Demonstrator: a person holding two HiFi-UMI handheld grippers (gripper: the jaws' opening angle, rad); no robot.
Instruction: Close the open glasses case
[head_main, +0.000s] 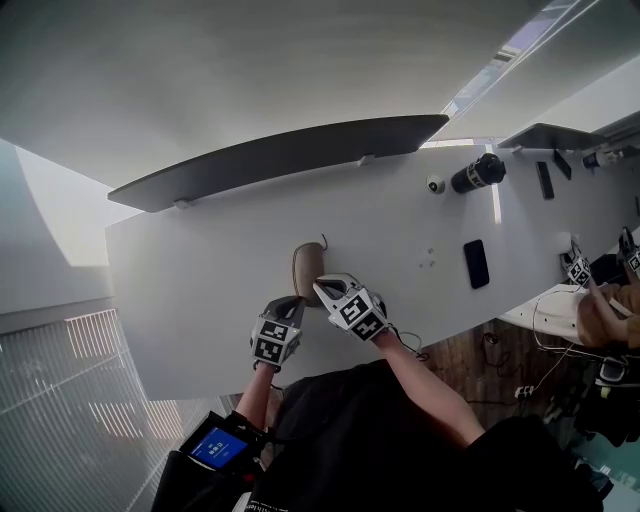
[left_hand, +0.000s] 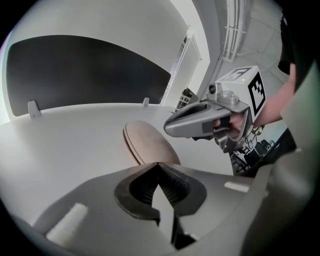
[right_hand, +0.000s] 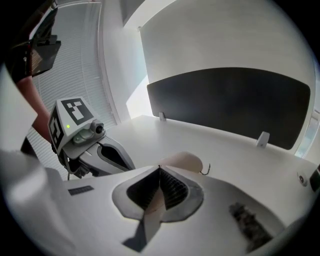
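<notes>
At the head view's centre we see the tan glasses case (head_main: 307, 270) lying on the white table (head_main: 200, 280). Just below it, our left gripper (head_main: 293, 300) and right gripper (head_main: 320, 286) both have their jaws pressed together, holding nothing.

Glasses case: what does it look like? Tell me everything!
The glasses case is a smooth tan oval, like leather, lying flat on the white table. A seam runs round its edge; its halves look shut together. A thin dark loop sticks out at one end. The left gripper and right gripper, both shut, point at it closely.
</notes>
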